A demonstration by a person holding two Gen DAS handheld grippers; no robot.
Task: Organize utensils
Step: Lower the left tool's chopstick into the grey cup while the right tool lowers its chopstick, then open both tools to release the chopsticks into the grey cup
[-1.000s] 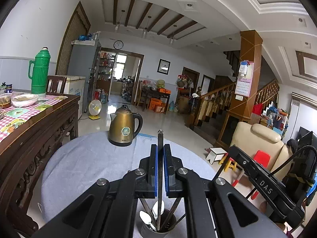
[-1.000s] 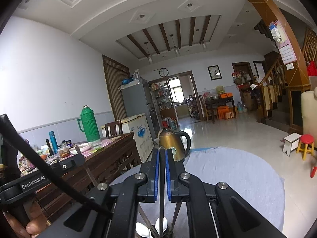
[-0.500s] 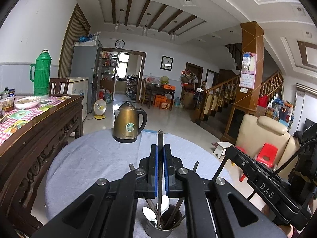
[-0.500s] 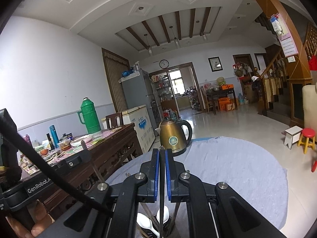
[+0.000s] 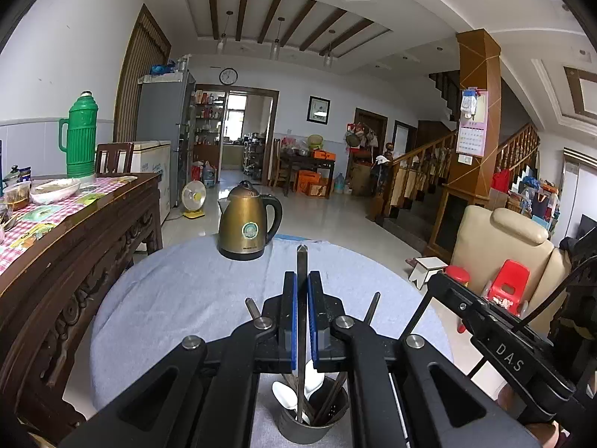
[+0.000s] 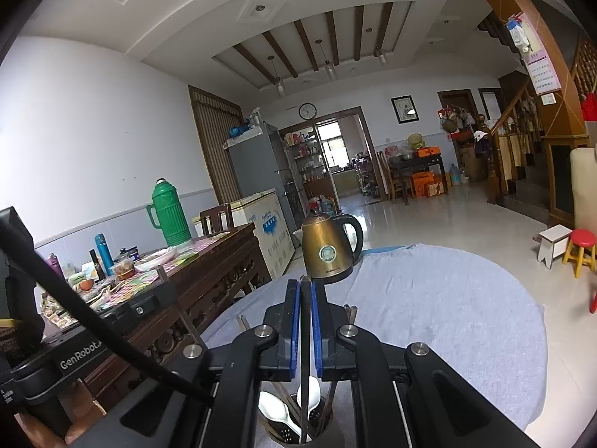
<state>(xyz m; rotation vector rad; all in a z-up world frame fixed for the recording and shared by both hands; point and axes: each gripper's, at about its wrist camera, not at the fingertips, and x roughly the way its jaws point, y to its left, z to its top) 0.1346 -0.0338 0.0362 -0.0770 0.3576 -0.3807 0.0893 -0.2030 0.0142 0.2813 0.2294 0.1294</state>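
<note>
Left wrist view: the left gripper [image 5: 302, 321] has its two blue pads pressed tight on a thin dark utensil [image 5: 301, 272]. The utensil stands straight up. Its pointed top sticks out above the pads, and its lower end goes down into a dark holder cup [image 5: 312, 429]. The cup sits on the round table with the light blue cloth [image 5: 179, 298], right under the gripper. White spoons [image 5: 283, 397] and dark sticks lean inside the cup. More stick ends [image 5: 252, 308] poke up beside the gripper. A gold kettle [image 5: 248, 224] stands at the far side of the table, well apart from the cup. A dark wooden side table [image 5: 74, 231] is on the left, with a green flask [image 5: 80, 138] on it. The other tool's black arm marked DAS shows at the right.

Right wrist view: the right gripper [image 6: 305, 321] also squeezes a thin dark utensil [image 6: 305, 336] between its blue pads. This one stands upright too, and its lower end reaches into the holder cup [image 6: 287, 436] below. White spoons [image 6: 276, 412] rest in the cup next to it. The gold kettle [image 6: 330, 246] stands just past the gripper's tips. The blue cloth [image 6: 447, 317] covers the round table. The green flask [image 6: 169, 214] stands on the wooden side table [image 6: 224, 261] at the left. A black tool marked GenRobot is at the lower left.
</note>
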